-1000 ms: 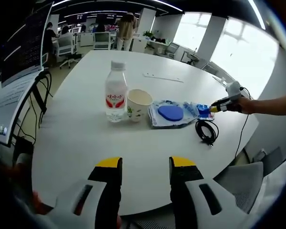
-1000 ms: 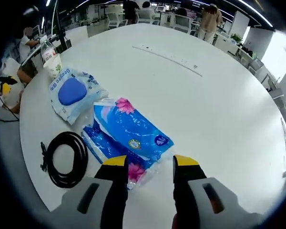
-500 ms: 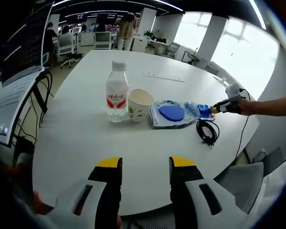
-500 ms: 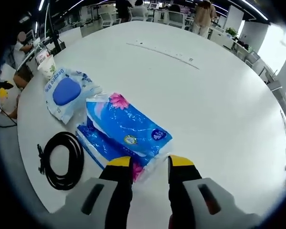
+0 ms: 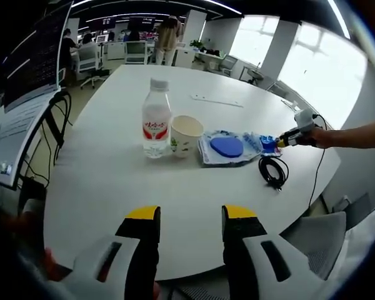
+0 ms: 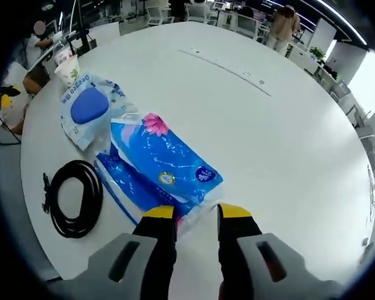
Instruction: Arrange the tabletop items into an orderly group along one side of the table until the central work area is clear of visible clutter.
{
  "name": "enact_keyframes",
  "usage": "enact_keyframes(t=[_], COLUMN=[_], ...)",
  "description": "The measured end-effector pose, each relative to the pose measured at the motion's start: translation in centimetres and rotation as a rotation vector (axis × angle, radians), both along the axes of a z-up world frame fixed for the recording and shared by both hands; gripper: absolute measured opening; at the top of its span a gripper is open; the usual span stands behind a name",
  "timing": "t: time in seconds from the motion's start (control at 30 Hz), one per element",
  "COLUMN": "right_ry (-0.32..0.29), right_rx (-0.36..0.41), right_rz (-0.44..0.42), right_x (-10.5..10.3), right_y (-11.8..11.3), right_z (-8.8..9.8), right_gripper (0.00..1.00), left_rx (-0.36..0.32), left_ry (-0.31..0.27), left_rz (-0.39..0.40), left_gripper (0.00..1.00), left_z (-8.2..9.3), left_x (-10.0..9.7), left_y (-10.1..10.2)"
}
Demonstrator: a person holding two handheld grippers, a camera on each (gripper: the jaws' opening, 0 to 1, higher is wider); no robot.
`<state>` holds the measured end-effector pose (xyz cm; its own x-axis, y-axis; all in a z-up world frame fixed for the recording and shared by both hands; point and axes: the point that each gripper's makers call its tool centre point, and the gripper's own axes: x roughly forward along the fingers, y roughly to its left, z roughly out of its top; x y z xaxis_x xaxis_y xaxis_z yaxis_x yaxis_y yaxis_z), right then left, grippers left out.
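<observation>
Blue plastic film wraps the tissue pack (image 6: 165, 169), which lies in the lower middle of the right gripper view, overlapping a second flat blue packet beneath it. It looks light, soft and crinkly, likely slippery, so a pinch on the loose sealed end should hold better than one across the plump middle. The right gripper (image 6: 195, 214) sits at that near end with its jaws narrowed around the wrapper's edge; whether they actually pinch it I cannot tell. At lower left lies a coiled black cable (image 6: 72, 199), limp and easy to snag. In the left gripper view, the left gripper (image 5: 190, 215) hangs at bottom centre, jaws apart and holding nothing, with the water bottle (image 5: 156, 119), paper cup (image 5: 186, 135) and blue pouch (image 5: 227, 148) lined up mid-frame.
</observation>
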<state>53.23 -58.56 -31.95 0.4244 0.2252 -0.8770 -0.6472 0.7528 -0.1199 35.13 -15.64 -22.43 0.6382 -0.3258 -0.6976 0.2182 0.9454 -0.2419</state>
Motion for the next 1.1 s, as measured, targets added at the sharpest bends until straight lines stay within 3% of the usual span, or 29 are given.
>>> enact_keyframes(t=[0.27, 0.63, 1.1], right_ry=[0.004, 0.006, -0.027], right_rx=[-0.033, -0.018, 0.044], right_rz=[0.035, 0.009, -0.066], right_x=[0.2, -0.2, -1.7], right_y=[-0.5, -1.0, -1.8], right_z=[-0.1, 0.1, 2.3], right_gripper=[0.22, 0.25, 0.29], left_rx=[0.002, 0.001, -0.005], left_ry=[0.0, -0.009, -0.038], left_rz=[0.0, -0.006, -0.03], left_gripper=[0.38, 0.38, 0.39], left_z=[0.1, 0.4, 1.0], left_x=[-0.1, 0.0, 0.7], left_y=[0.1, -0.2, -0.7])
